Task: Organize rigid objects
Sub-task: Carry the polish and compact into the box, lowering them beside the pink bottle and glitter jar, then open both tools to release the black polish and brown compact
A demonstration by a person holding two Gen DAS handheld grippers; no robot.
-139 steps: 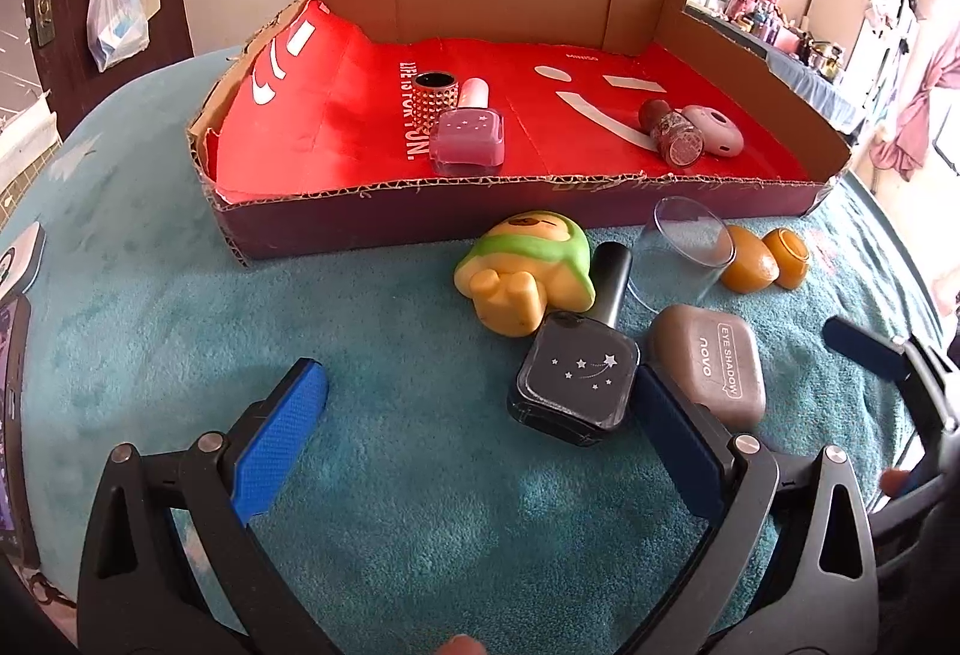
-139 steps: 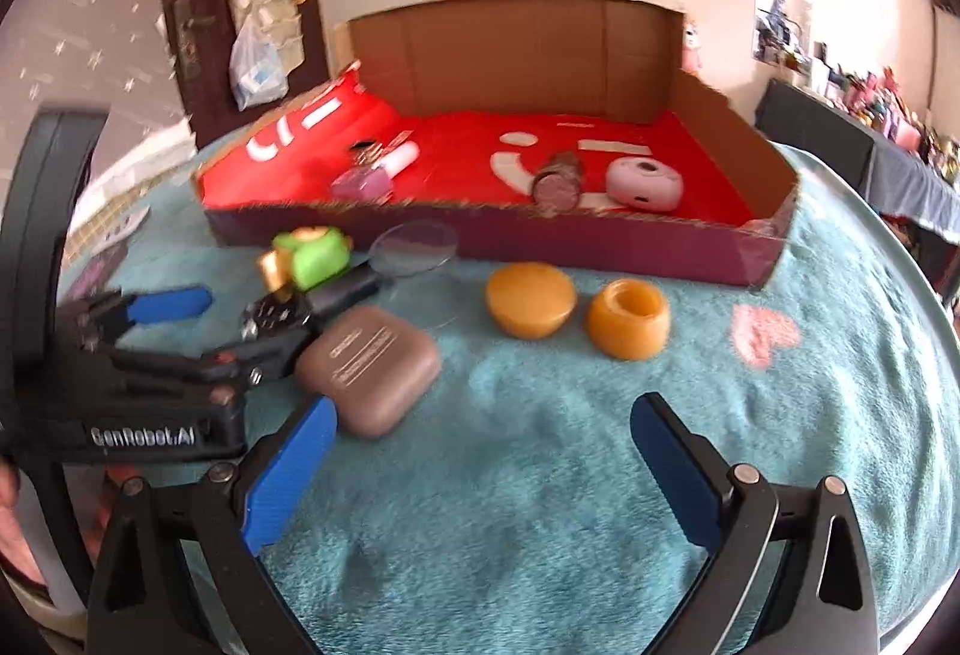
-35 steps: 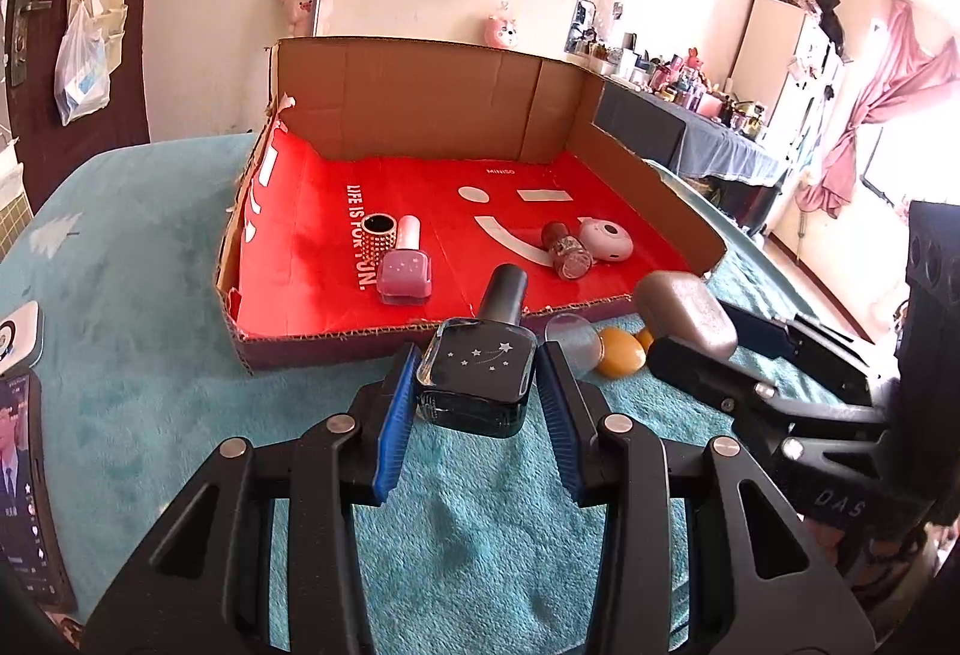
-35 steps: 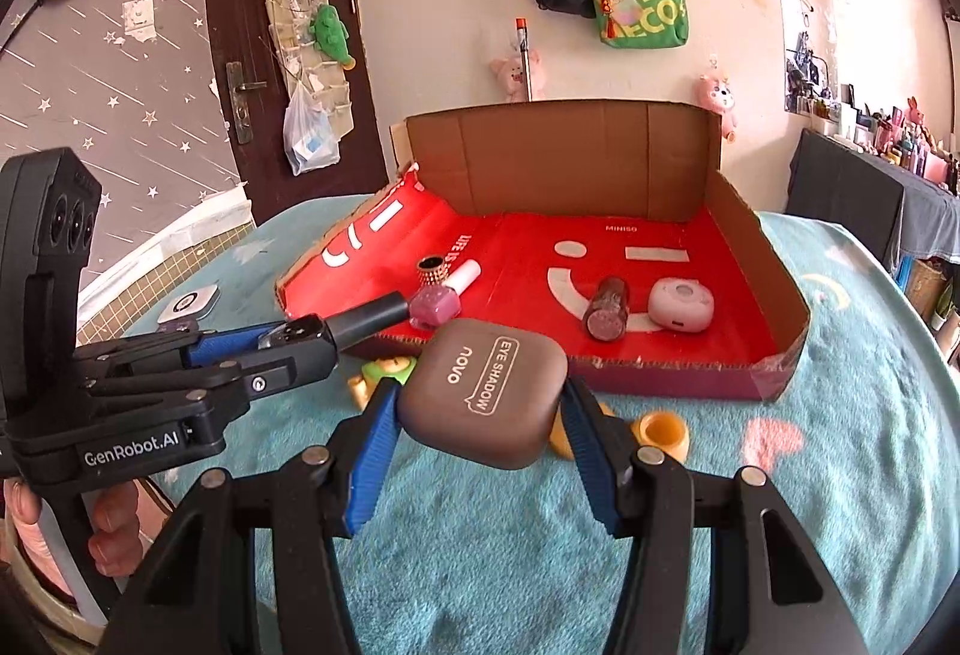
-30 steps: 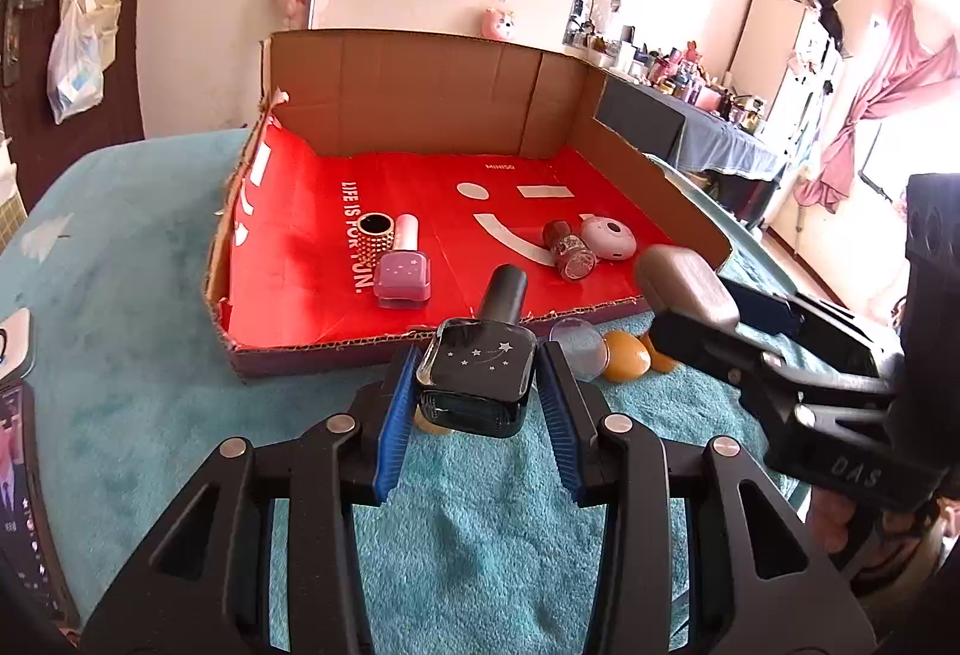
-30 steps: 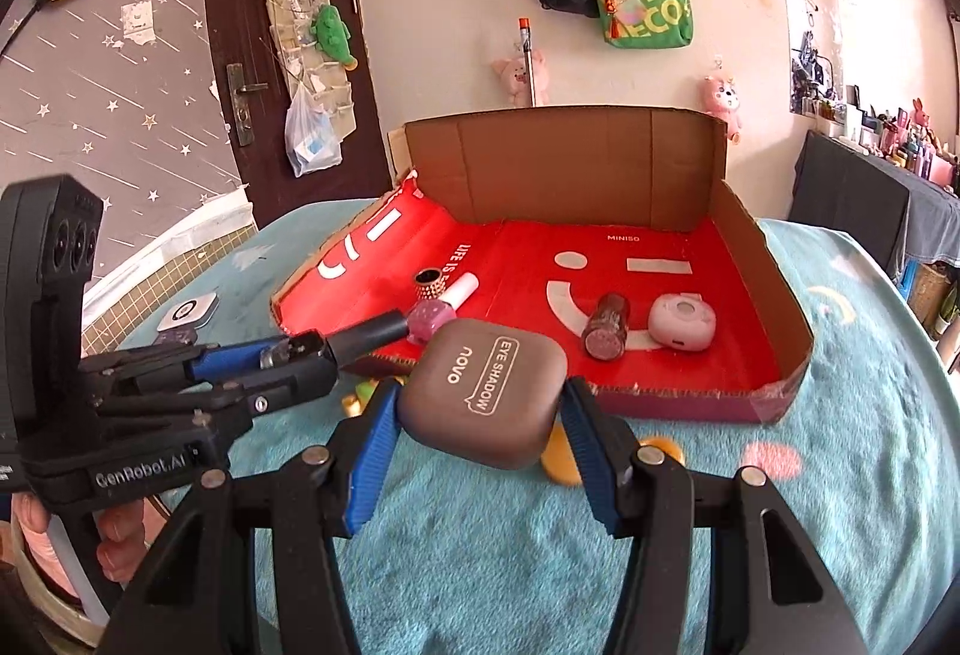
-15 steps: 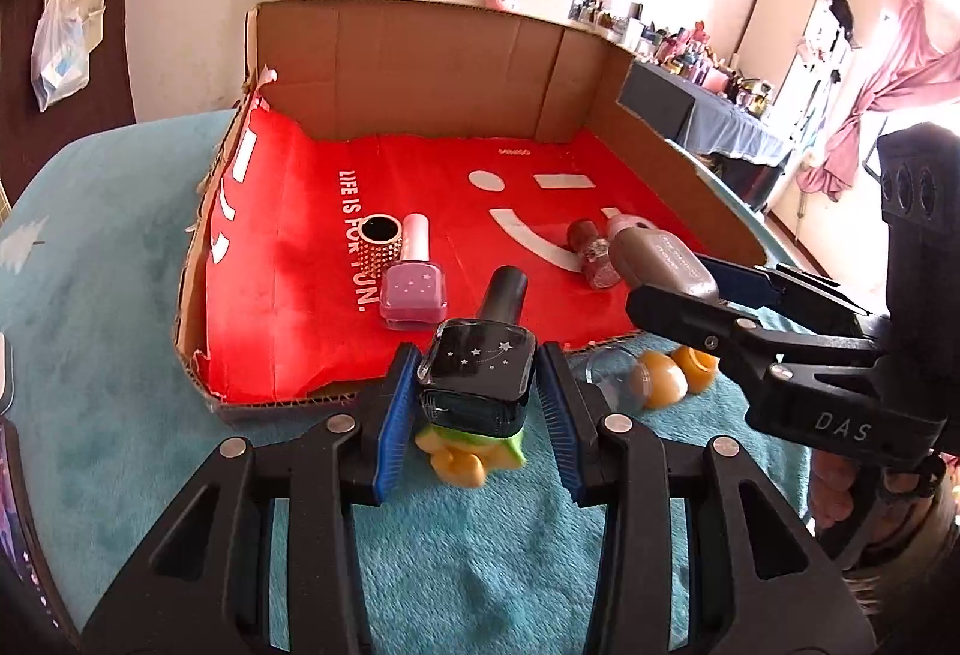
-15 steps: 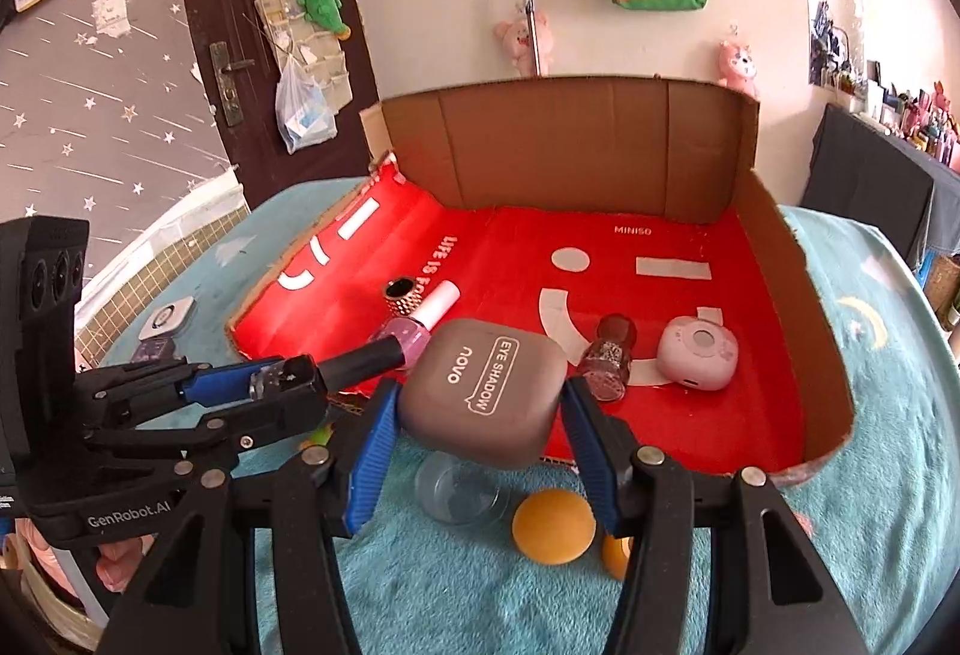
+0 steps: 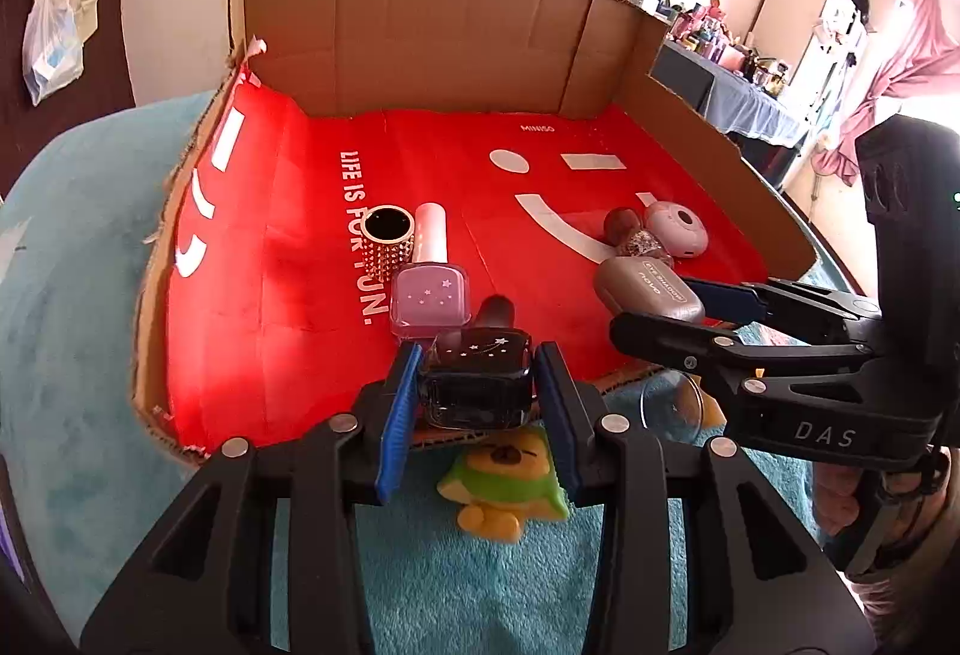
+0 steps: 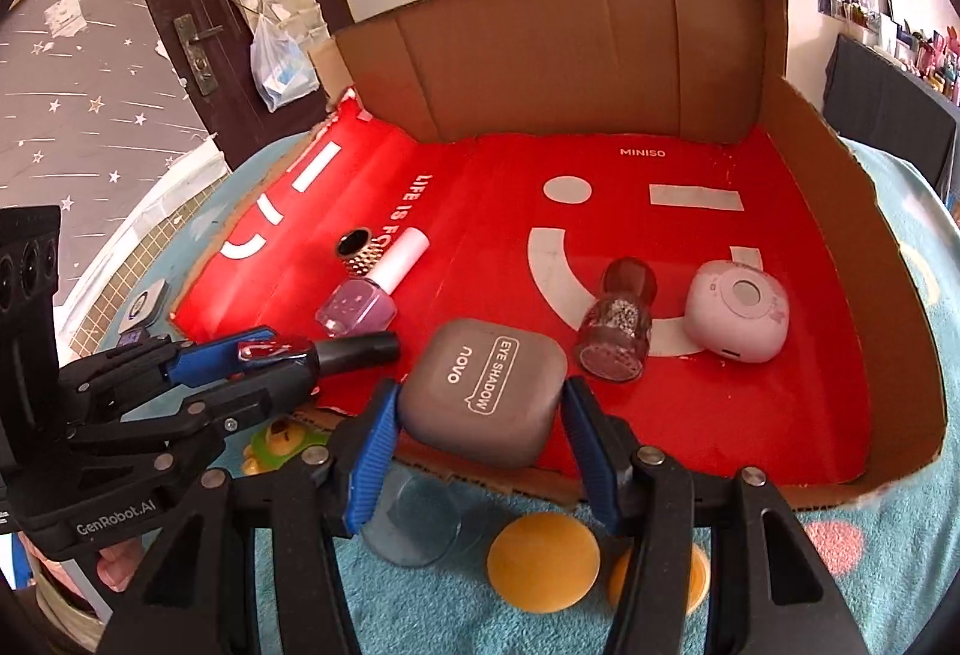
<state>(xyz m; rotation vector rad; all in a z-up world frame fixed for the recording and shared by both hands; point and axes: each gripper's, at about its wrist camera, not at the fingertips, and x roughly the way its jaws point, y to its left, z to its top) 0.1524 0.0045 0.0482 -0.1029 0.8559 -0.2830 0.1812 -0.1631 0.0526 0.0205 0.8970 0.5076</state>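
Note:
My left gripper (image 9: pixel 477 379) is shut on a dark nail polish bottle (image 9: pixel 480 376) with star print, held over the front edge of the red-lined cardboard box (image 9: pixel 420 19). My right gripper (image 10: pixel 480 403) is shut on a brown eye shadow case (image 10: pixel 483 391), also above the box's front edge. In the left wrist view the case (image 9: pixel 648 289) hangs to the right of my bottle. Inside the box lie a pink polish bottle (image 9: pixel 429 289), a gold studded ring holder (image 9: pixel 387 235), a glitter bottle (image 10: pixel 618 325) and a pink round compact (image 10: pixel 738 310).
On the teal blanket (image 9: pixel 72 295) in front of the box lie a green and yellow toy (image 9: pixel 504 475), a clear plastic lid (image 10: pixel 414 517) and two orange pieces (image 10: pixel 543 559). A phone (image 10: pixel 144 307) lies at the left. The box's back wall stands tall.
Both grippers have carried their objects forward and slightly down, from above the blanket to over the box's front edge. The box now looks larger and closer in both views.

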